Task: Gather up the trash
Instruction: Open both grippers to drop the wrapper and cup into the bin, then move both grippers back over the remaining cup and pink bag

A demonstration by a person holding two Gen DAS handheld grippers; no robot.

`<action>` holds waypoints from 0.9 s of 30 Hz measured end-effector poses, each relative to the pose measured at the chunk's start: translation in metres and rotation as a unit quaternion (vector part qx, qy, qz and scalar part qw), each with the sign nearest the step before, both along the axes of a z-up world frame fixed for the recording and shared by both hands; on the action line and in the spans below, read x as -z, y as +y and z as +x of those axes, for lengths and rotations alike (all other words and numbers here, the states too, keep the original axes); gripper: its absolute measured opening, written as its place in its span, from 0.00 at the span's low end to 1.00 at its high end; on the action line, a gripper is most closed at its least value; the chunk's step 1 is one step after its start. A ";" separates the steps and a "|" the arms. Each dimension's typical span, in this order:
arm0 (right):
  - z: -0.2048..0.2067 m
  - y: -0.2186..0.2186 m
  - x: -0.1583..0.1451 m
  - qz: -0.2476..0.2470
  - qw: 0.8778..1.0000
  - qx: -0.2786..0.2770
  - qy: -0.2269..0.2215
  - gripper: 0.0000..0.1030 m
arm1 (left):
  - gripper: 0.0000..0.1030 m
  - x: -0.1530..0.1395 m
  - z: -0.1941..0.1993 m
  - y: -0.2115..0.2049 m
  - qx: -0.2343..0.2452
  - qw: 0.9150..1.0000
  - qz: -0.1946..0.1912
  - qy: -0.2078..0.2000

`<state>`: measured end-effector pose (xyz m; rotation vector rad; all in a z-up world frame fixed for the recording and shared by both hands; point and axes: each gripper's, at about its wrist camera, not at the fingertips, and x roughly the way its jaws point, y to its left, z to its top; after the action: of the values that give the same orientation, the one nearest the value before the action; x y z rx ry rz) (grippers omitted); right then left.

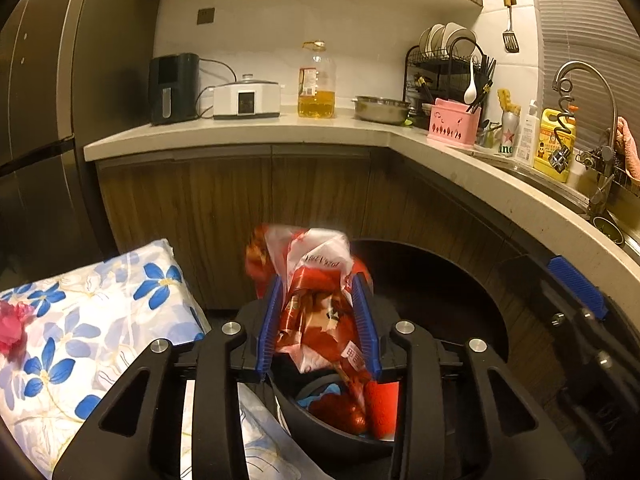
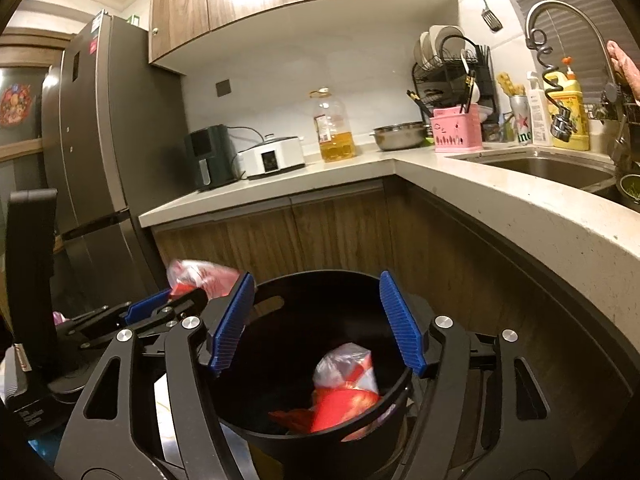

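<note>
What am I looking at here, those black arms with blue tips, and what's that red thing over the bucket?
No robot here: a person holds a hand-operated gripper in each hand, each carrying a camera that looks along its blue fingers. The left one's view shows the left gripper with a red and white plastic wrapper between its fingers, above a black trash bin. The right one's view shows the right gripper, empty, spread around the bin's rim, with more wrappers inside. Behind runs a kitchen counter with an oil bottle.
</note>
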<state>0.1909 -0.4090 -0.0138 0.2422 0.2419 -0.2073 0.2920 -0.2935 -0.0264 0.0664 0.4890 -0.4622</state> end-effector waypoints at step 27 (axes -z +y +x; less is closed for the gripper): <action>-0.028 0.051 -0.004 -0.024 0.999 -0.028 0.037 0.76 | 0.93 -0.004 -0.049 0.091 -0.153 0.988 0.026 -0.010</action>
<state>0.1627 -0.3584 -0.0095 0.1801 0.3156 -0.1668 0.2426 -0.2024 -0.0226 0.0445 0.4825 -0.1473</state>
